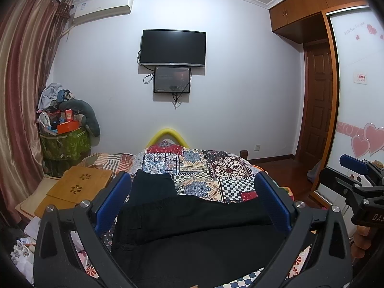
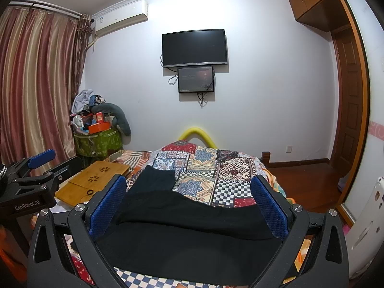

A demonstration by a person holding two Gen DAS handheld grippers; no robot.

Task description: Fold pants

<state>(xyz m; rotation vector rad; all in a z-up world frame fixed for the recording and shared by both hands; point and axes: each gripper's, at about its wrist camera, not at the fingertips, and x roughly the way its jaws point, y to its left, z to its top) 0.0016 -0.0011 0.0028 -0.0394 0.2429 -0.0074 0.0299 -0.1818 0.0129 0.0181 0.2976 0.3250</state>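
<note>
Black pants (image 1: 192,228) lie spread on the patchwork bedspread (image 1: 211,168), one leg reaching toward the far end of the bed. They show in the right wrist view (image 2: 187,218) too. My left gripper (image 1: 192,192) is open and empty, its blue fingers (image 1: 115,196) wide apart above the near part of the pants. My right gripper (image 2: 189,192) is also open and empty, held over the pants. Each gripper shows at the edge of the other's view: the right one (image 1: 355,168) and the left one (image 2: 40,159).
A wooden lap table (image 1: 79,184) lies on the bed's left side. A green basket piled with clutter (image 1: 64,134) stands by the curtains (image 1: 21,96). A TV (image 1: 172,48) hangs on the far wall. A wardrobe (image 1: 355,96) and a door (image 1: 316,100) are on the right.
</note>
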